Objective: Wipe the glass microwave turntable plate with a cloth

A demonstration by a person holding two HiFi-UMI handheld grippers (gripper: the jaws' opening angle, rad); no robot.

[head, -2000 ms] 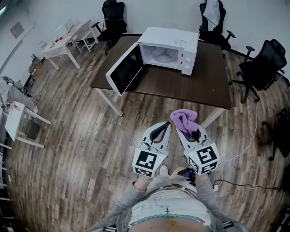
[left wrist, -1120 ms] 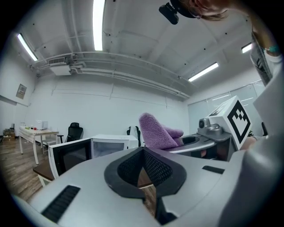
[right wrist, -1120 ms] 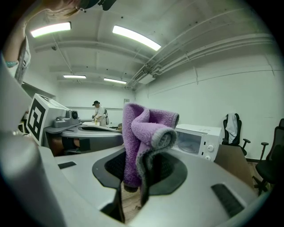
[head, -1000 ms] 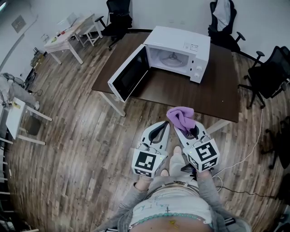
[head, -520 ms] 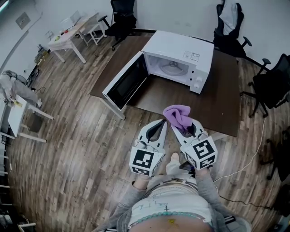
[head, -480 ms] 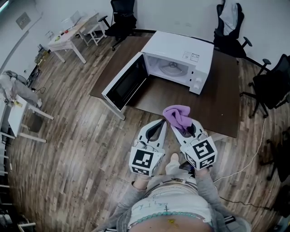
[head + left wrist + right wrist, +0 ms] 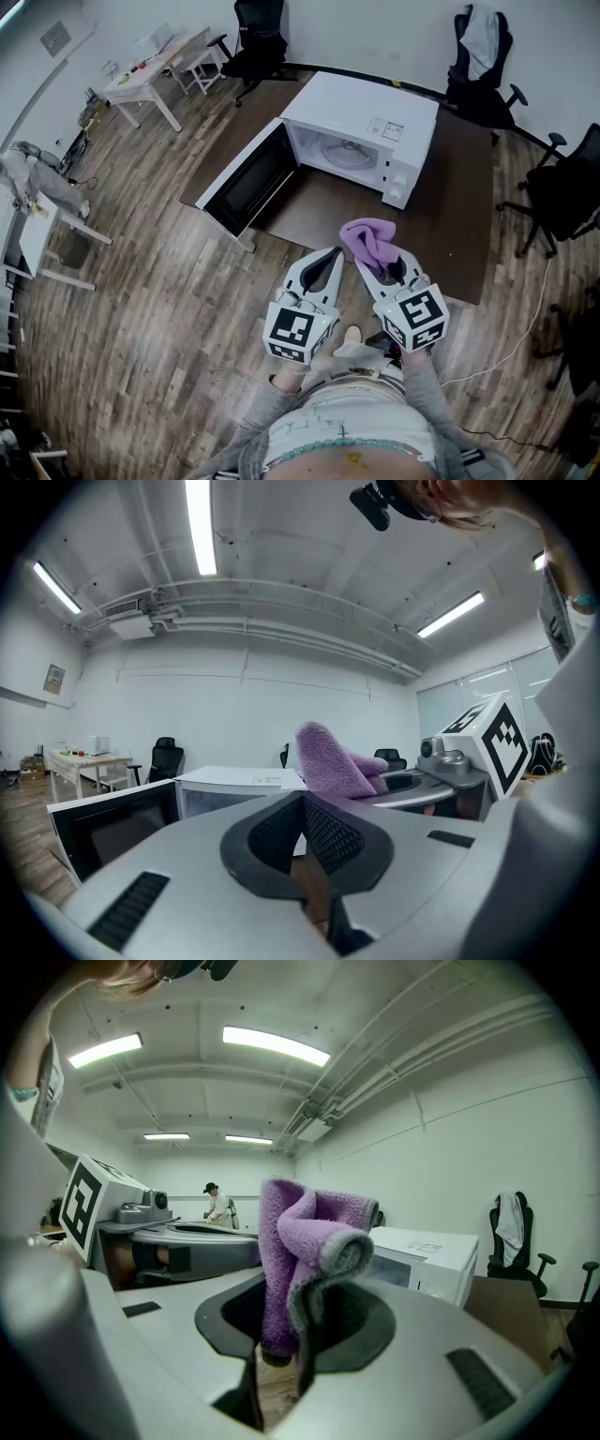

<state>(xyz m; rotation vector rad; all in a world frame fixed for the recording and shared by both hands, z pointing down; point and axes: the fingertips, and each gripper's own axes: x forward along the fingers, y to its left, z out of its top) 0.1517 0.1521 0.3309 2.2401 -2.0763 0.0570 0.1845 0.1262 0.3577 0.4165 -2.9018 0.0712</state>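
Observation:
A white microwave stands on a dark brown table with its door swung open to the left. Inside lies the glass turntable plate. My right gripper is shut on a folded purple cloth, which stands up between its jaws. My left gripper is shut and holds nothing. Both grippers hang side by side at the table's near edge, short of the microwave. The purple cloth also shows to the right in the left gripper view.
Black office chairs stand right of and behind the table. A white desk with small items is at the far left. A cable runs over the wooden floor on the right. A person stands far off.
Both grippers and the head have come closer to the table together. The microwave looms larger and nearer in the head view. The cloth stays gripped in the right gripper.

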